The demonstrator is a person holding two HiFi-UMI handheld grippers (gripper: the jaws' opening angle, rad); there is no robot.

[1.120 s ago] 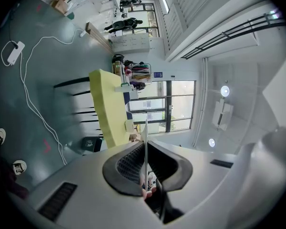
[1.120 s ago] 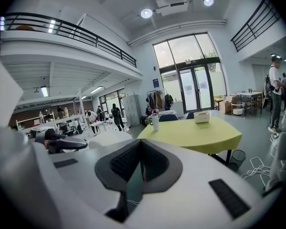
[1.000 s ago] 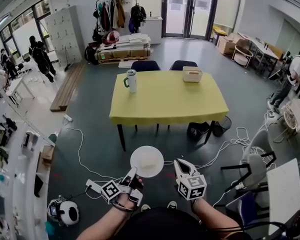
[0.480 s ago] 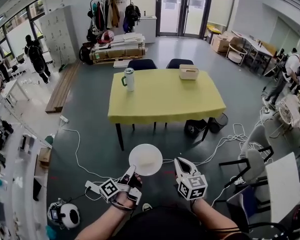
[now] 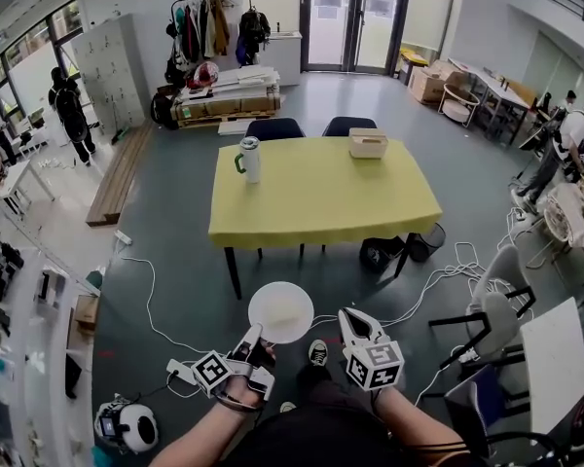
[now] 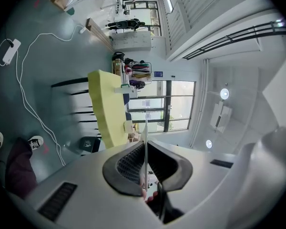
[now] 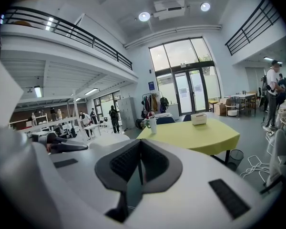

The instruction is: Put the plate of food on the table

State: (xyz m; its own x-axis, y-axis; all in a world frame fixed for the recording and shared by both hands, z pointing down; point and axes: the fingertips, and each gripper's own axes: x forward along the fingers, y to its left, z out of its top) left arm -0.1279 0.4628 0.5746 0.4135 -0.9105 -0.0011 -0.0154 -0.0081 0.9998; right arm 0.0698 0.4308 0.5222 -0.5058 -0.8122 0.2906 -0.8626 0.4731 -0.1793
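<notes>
Left tongs (image 5: 256, 333) pinch the rim of the white plate (image 5: 281, 311), held flat above the floor (image 5: 175, 261), well short of the yellow worktop (image 5: 321, 197); right tongs (image 5: 351, 317) are closed and empty beside it.

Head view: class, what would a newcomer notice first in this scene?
The yellow table in the middle of the hall, bearing a mug and a small box. Nearer, the left gripper clamps the rim of a white plate; the right gripper beside it is shut, empty.
</notes>
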